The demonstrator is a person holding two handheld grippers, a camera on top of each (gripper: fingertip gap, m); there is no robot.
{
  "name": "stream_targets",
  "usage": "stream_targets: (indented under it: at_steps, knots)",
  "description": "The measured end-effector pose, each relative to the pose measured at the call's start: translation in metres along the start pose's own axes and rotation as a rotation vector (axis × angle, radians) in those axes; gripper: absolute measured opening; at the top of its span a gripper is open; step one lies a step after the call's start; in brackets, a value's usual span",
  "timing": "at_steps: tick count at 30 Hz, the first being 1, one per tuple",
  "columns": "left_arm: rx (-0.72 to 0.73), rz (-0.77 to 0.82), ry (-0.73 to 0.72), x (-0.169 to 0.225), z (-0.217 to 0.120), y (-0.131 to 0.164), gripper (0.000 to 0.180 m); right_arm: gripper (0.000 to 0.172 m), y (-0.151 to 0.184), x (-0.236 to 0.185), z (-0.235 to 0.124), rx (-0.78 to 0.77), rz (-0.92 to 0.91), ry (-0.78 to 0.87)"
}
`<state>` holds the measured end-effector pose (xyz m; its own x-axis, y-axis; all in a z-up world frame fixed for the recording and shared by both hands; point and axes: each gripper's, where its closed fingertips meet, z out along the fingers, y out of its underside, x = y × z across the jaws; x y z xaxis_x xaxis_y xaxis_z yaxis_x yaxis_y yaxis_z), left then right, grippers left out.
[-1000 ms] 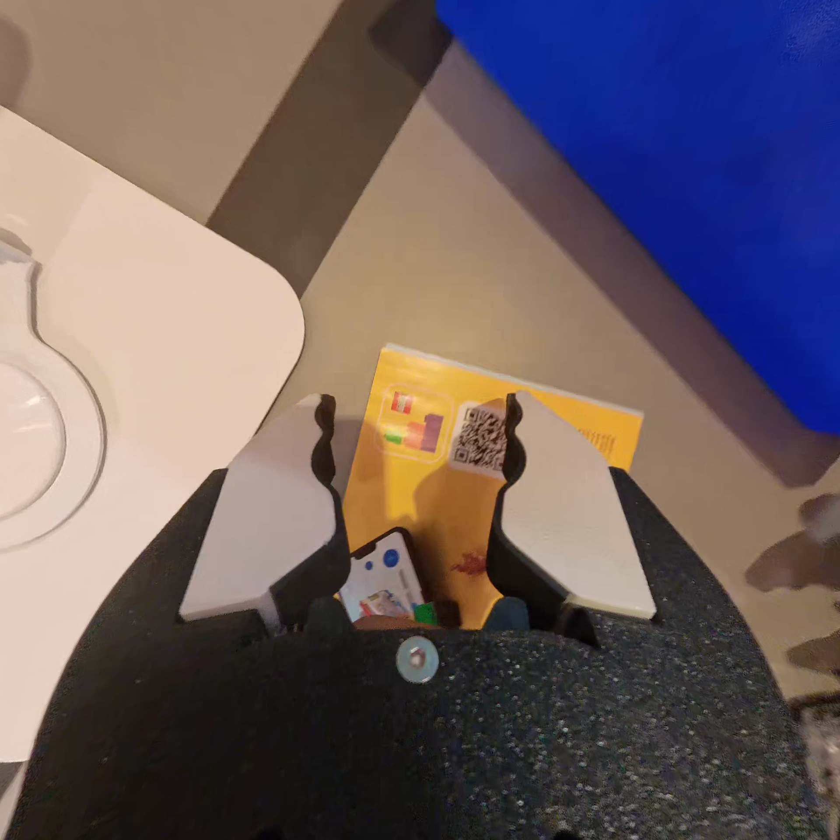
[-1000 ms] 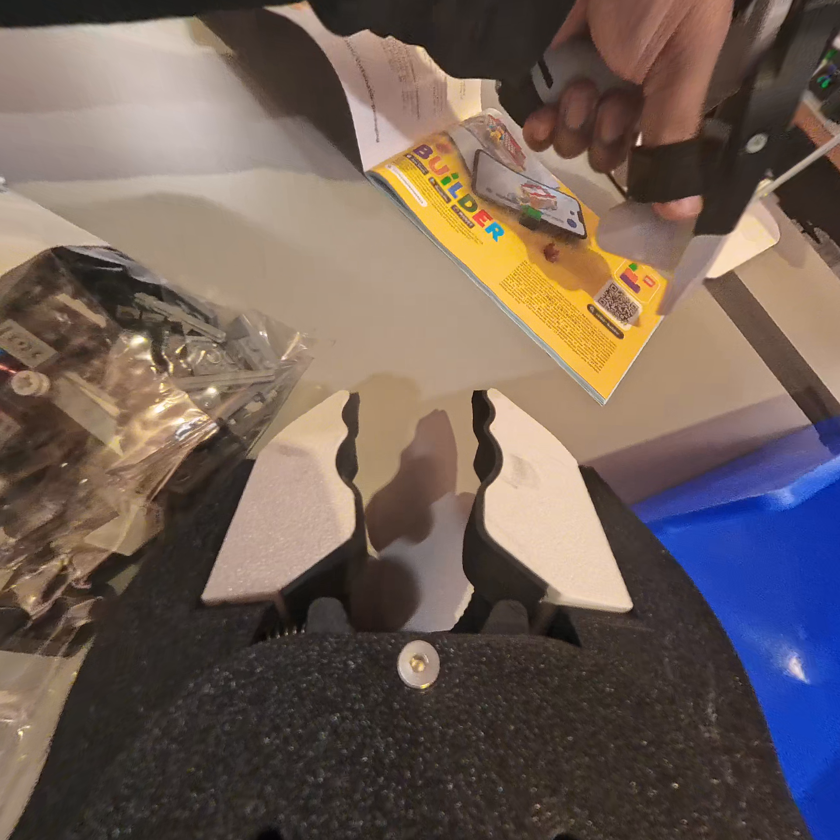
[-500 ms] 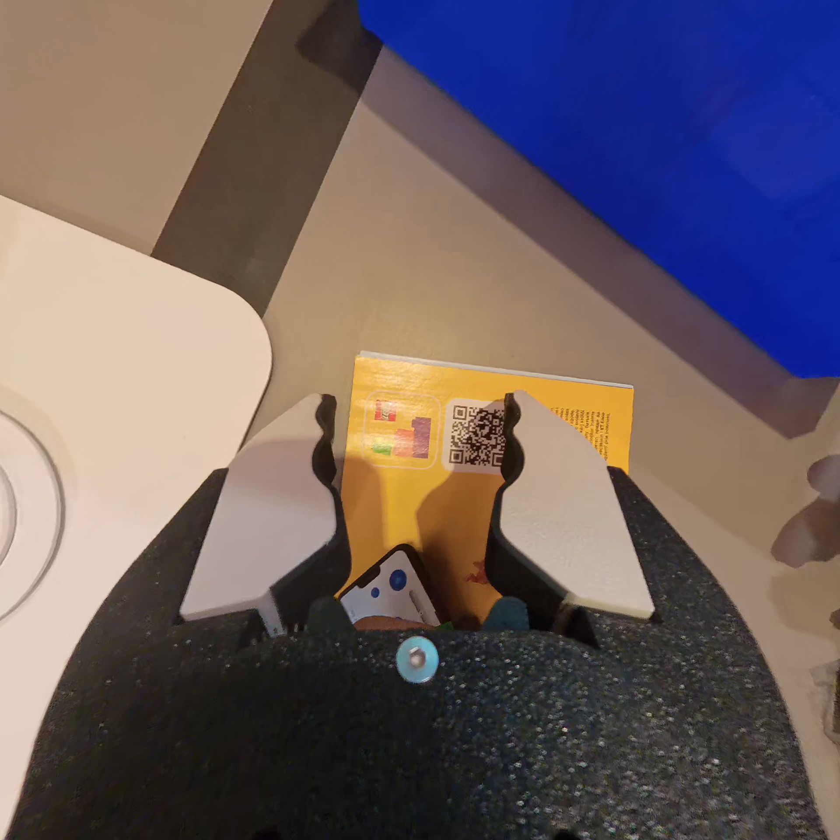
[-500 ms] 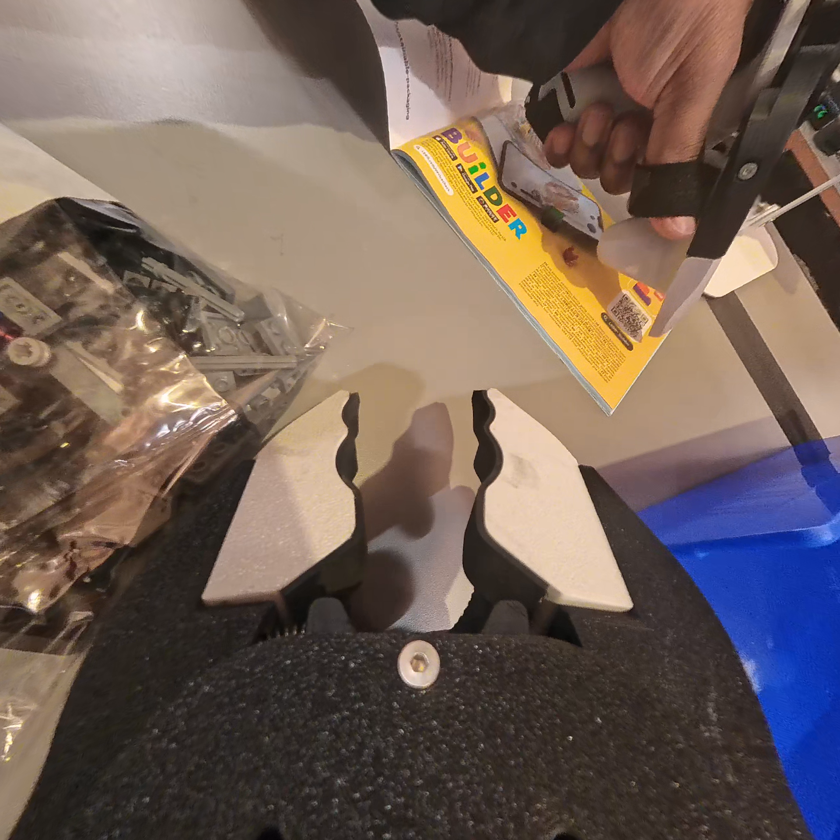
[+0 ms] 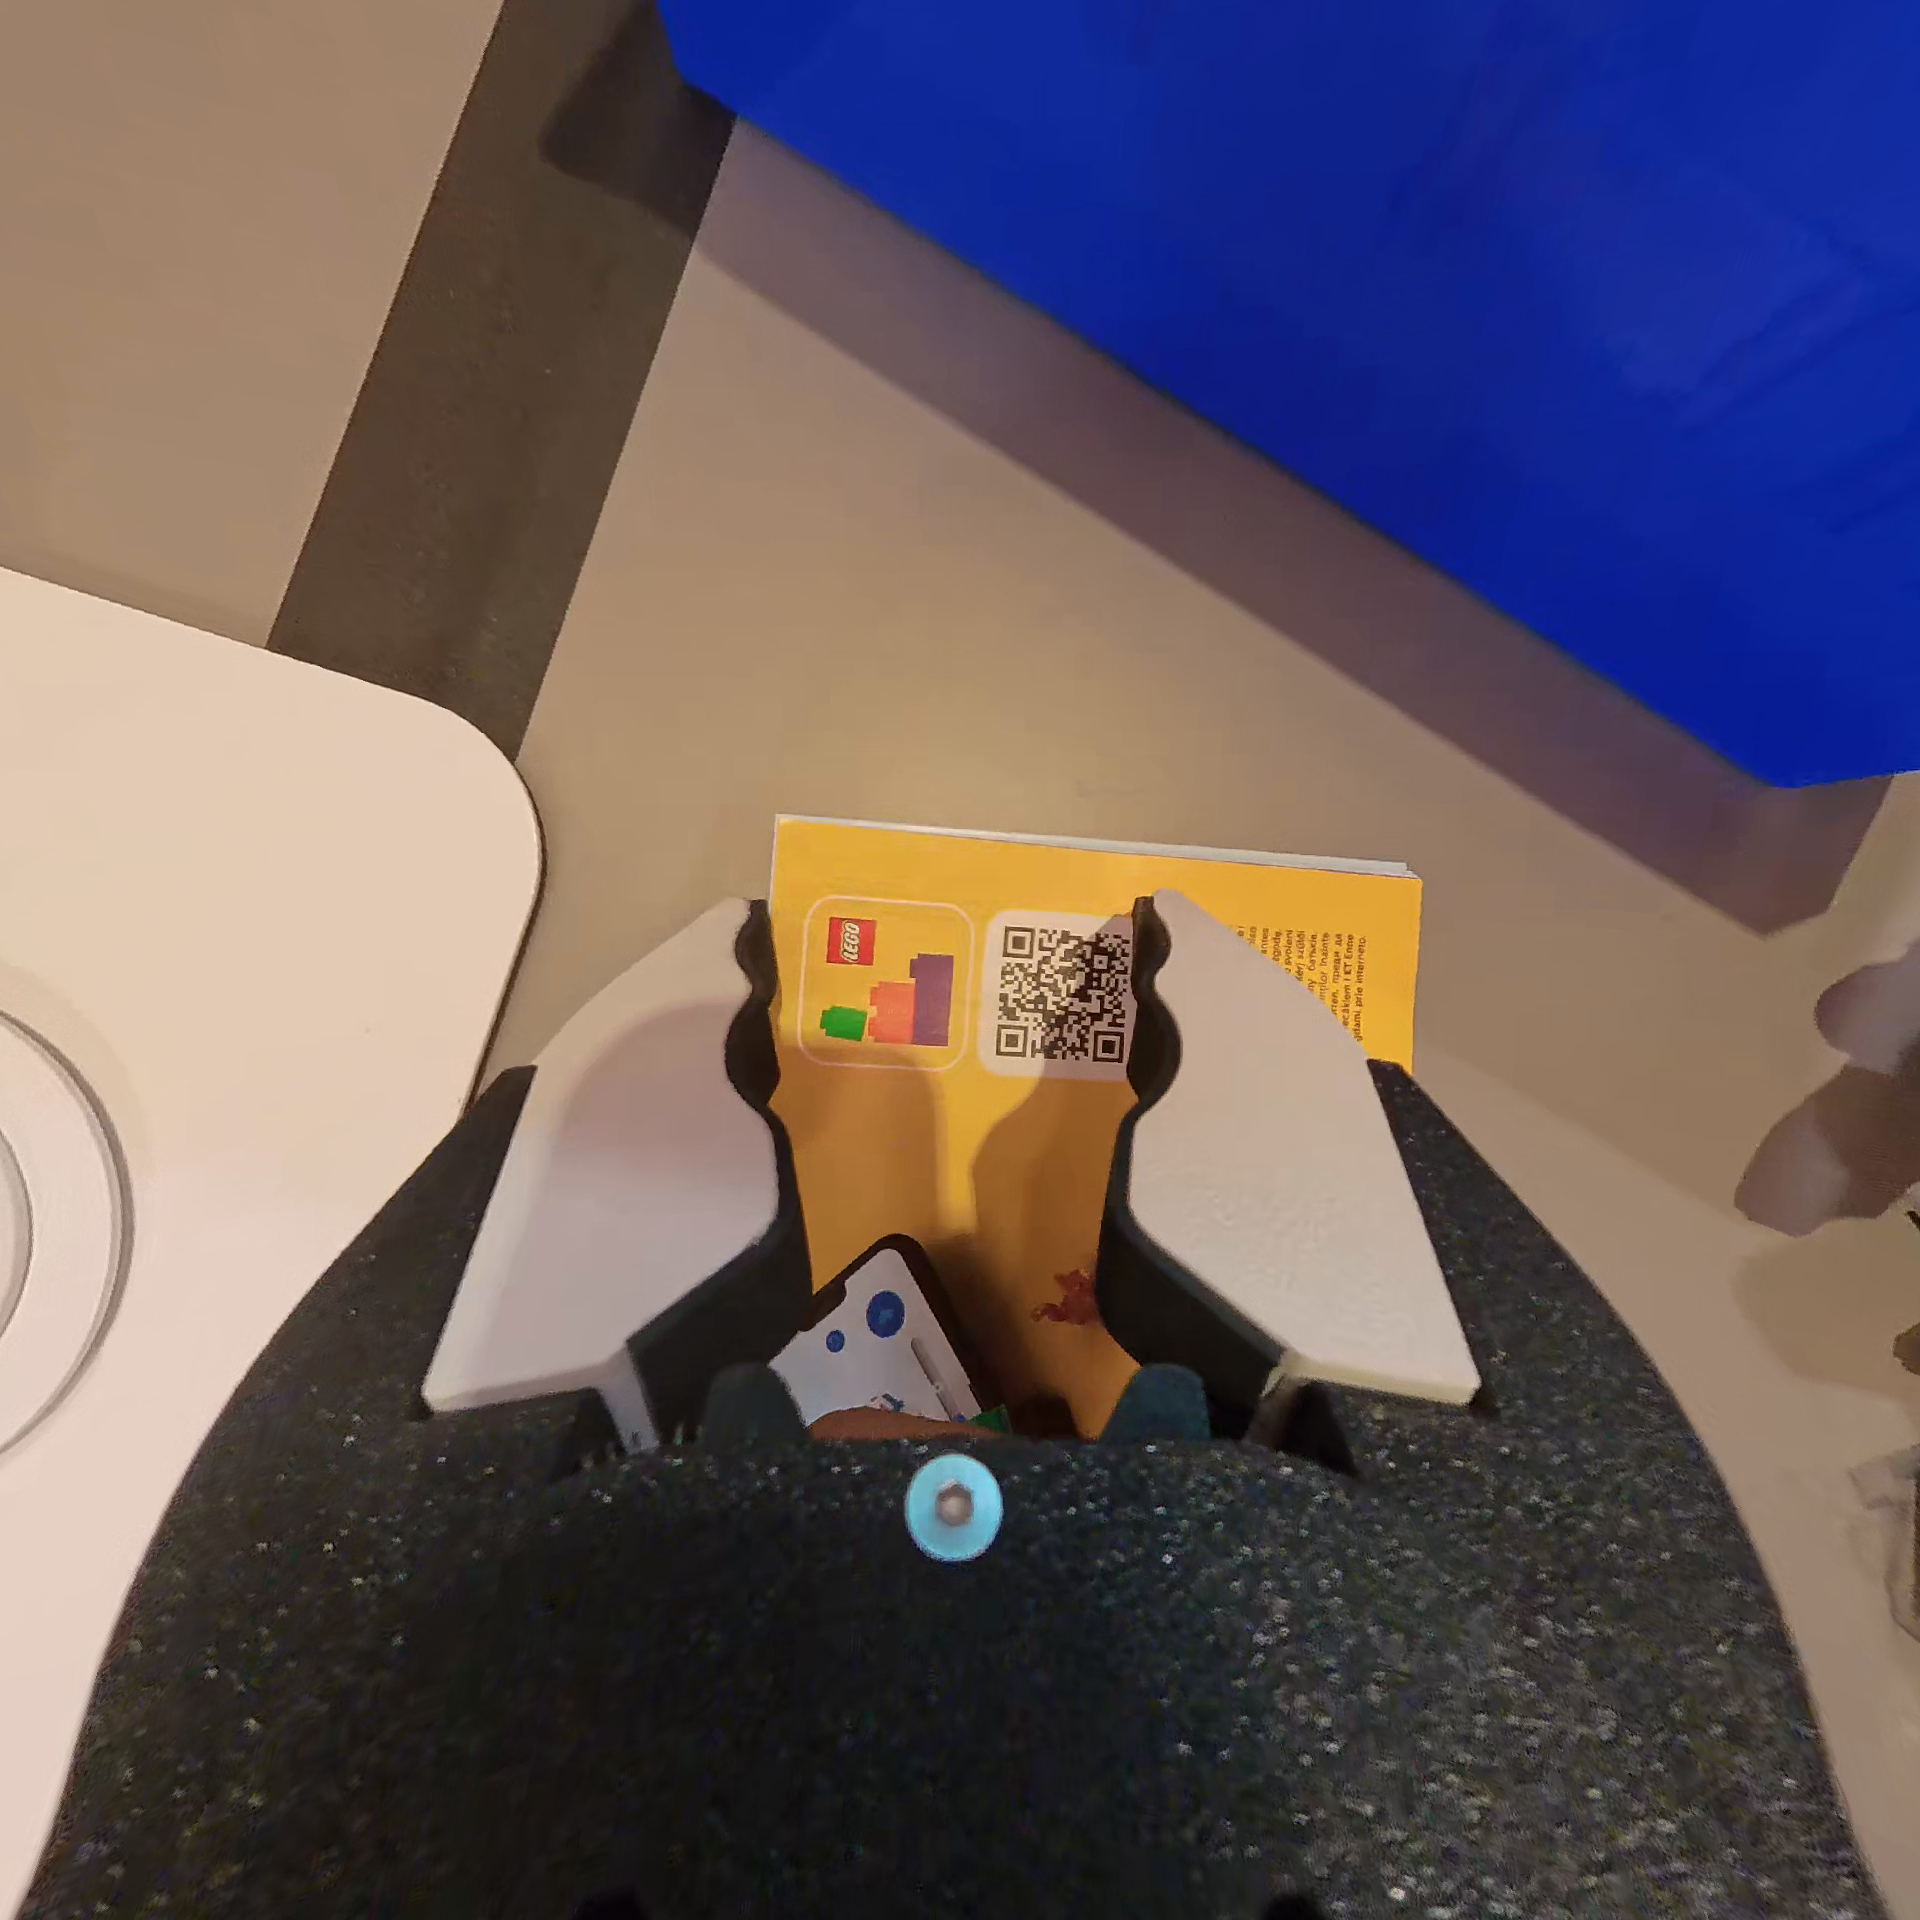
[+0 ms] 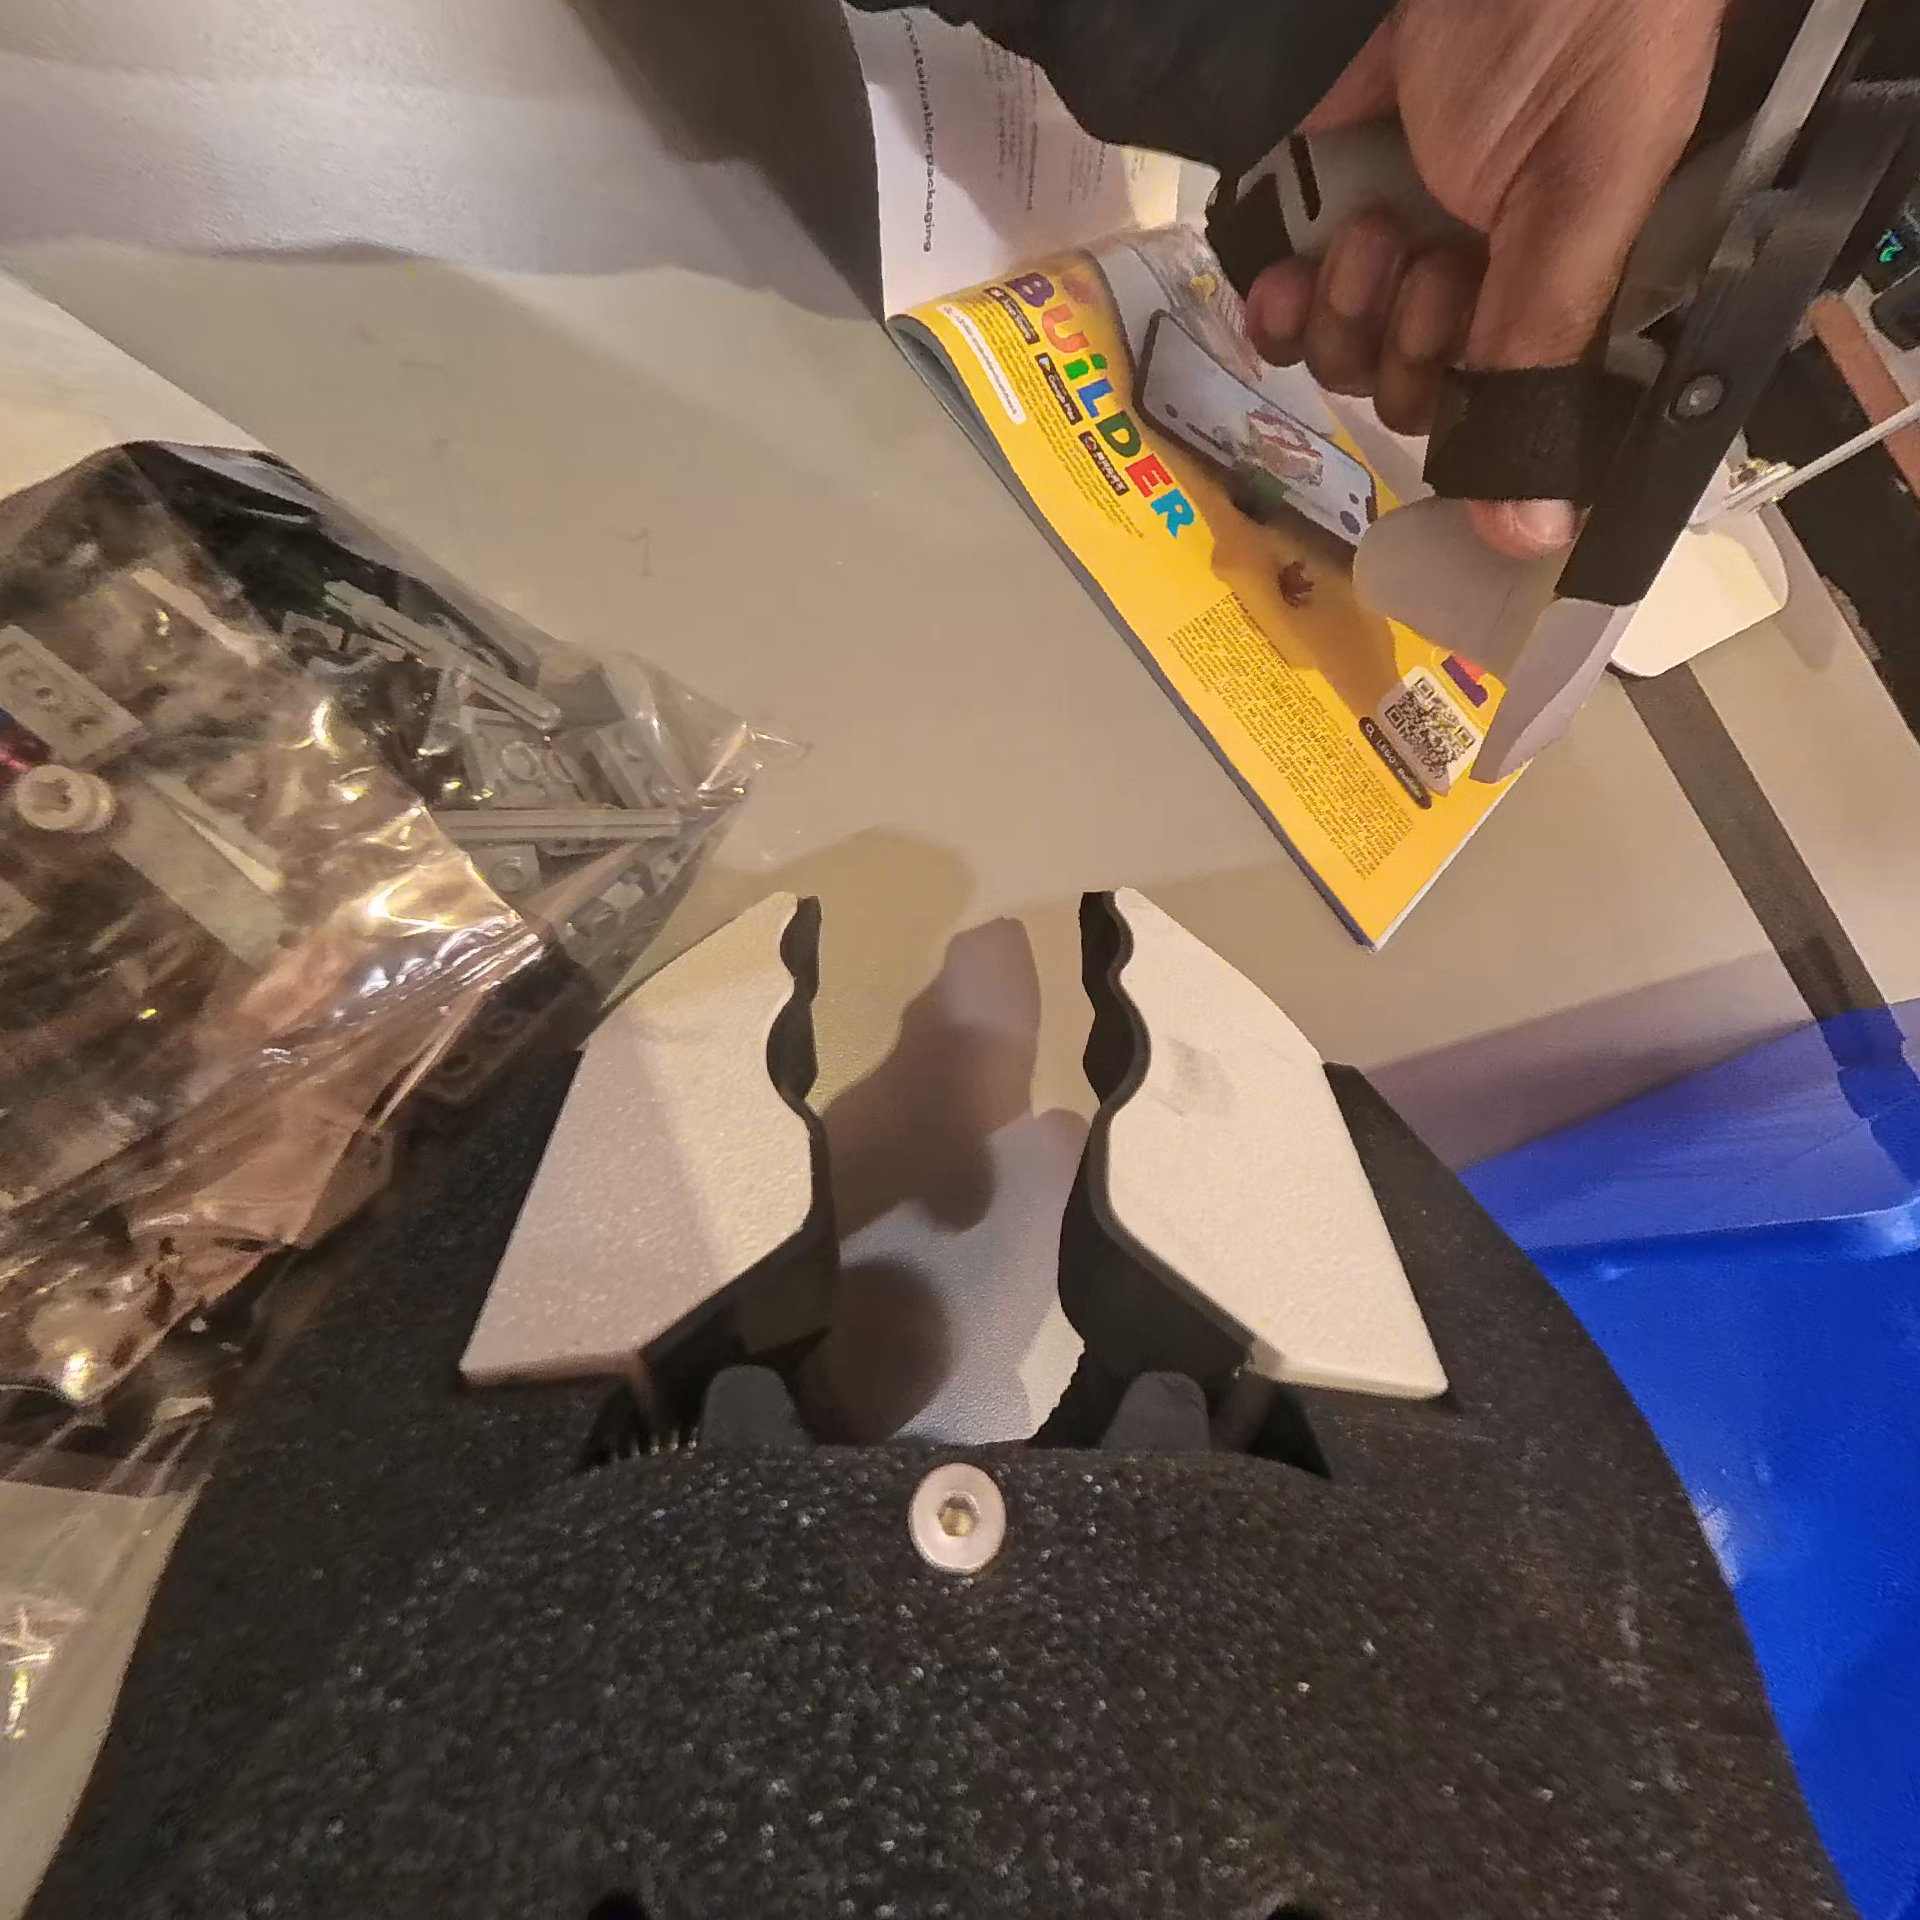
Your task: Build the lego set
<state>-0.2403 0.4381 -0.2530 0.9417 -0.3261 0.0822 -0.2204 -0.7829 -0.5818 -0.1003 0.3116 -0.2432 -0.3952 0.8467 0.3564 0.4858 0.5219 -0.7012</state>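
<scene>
Two tools angled down, left tool (image 5: pixel 951 982) spread over yellow booklet (image 5: pixel 1091 873), right tool (image 6: pixel 948 966) agape.

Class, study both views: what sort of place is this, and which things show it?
Probably an indoor hobby or assembly table: a pale beige tabletop bears a clear plastic bag of grey building bricks and a yellow printed instruction booklet, with a blue plastic bin beside it.

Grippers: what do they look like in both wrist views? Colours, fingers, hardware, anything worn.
Both grippers, left and right, match: speckled black foam-like body, a silver hex screw at centre, flat white fingers with wavy black inner pads. The hand on the left one has a black strap over one finger and a dark sleeve.
</scene>
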Motion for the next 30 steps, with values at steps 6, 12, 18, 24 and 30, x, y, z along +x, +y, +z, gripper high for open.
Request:
stream_targets:
  at_steps: [6, 12, 18, 24, 30]
  knots:
    - [0.004, 0.062, -0.004, 0.008, -0.007, -0.001, 0.063, 0.050, 0.000, -0.001, 0.000, -0.004, -0.012, 0.003]
    - [-0.008, 0.121, -0.026, 0.013, -0.012, 0.000, 0.063, 0.050, 0.001, -0.001, 0.001, -0.008, -0.020, 0.005]
    - [-0.031, 0.159, -0.060, 0.014, -0.011, 0.004, 0.064, 0.050, 0.000, -0.002, 0.001, -0.009, -0.025, 0.007]
    - [-0.061, 0.162, -0.073, 0.012, -0.006, 0.011, 0.065, 0.050, 0.001, -0.002, 0.001, -0.009, -0.025, 0.007]
    - [-0.063, 0.171, -0.071, 0.014, -0.006, 0.011, 0.065, 0.050, 0.001, -0.002, 0.001, -0.009, -0.026, 0.007]
